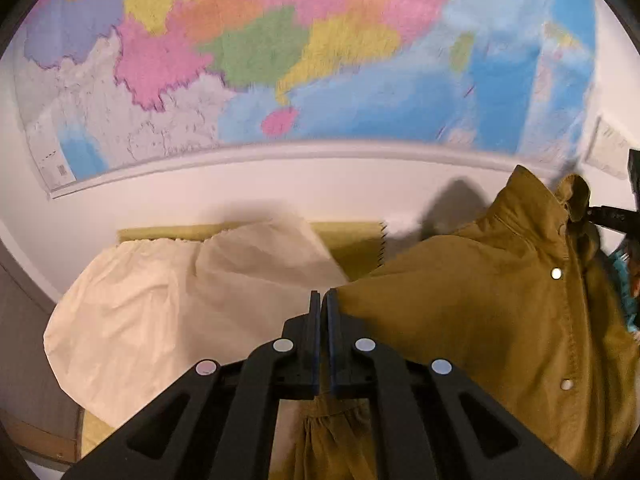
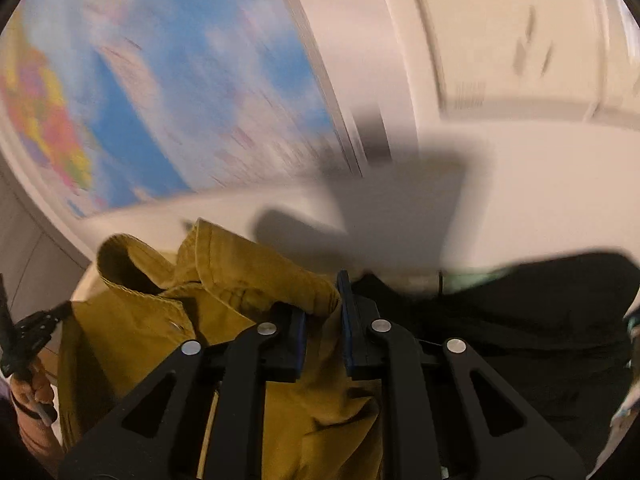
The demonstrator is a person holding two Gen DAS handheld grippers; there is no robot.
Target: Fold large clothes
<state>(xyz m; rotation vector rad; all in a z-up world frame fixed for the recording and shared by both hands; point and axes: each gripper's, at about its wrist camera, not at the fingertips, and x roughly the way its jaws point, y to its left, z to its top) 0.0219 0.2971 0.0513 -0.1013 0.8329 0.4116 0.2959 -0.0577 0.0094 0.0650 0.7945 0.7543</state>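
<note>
Writing on the wall map (image 1: 256, 60) blurs unreadable; both hand-held grippers (image 1: 323, 294) (image 2: 322, 292) pinch the mustard jacket (image 1: 480, 300).

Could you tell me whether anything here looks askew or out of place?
Only the mustard-yellow cotton jacket: it hangs bunched and crooked between the left gripper and right gripper, collar crumpled, rather than spread flat. The cream fabric garment lies rumpled on the yellow-green mat. I see no damage.

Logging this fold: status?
Left tool shut on jacket. Right tool on jacket collar, jaws part open. Jacket lifted. Cream cloth beneath.
</note>
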